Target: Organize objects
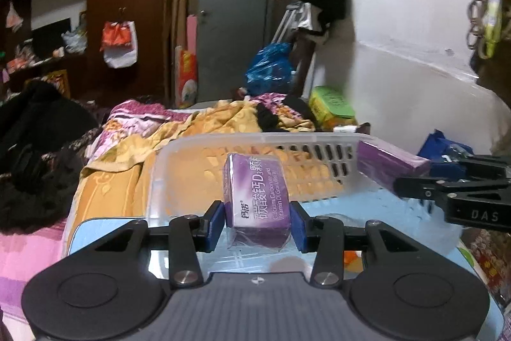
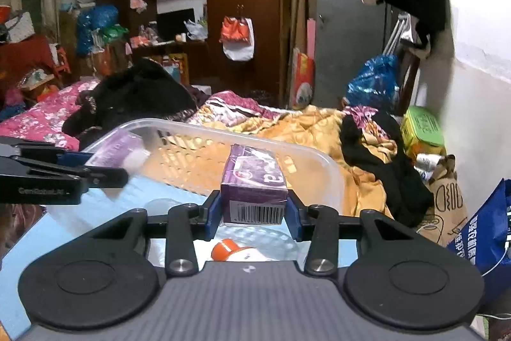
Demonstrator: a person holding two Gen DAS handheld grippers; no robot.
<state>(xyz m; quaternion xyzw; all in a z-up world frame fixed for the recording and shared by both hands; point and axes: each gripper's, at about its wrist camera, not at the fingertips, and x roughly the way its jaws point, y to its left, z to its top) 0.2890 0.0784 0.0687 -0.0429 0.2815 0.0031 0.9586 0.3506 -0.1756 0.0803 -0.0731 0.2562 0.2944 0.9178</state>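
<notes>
- Left gripper [image 1: 258,221]: jaws clamped on a purple calcium-carbonate granules box [image 1: 257,197], held upright over the clear plastic basket [image 1: 179,155]
- Right gripper [image 2: 253,214]: jaws clamped on a second purple box [image 2: 254,192], barcode end facing the camera, above the same basket [image 2: 332,178]
- The basket sits on a light-blue surface [image 2: 28,238] beside the orange-patterned blanket [image 2: 319,123]

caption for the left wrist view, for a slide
Left tool grips a purple box over the clear basket; right tool holds another.
</notes>
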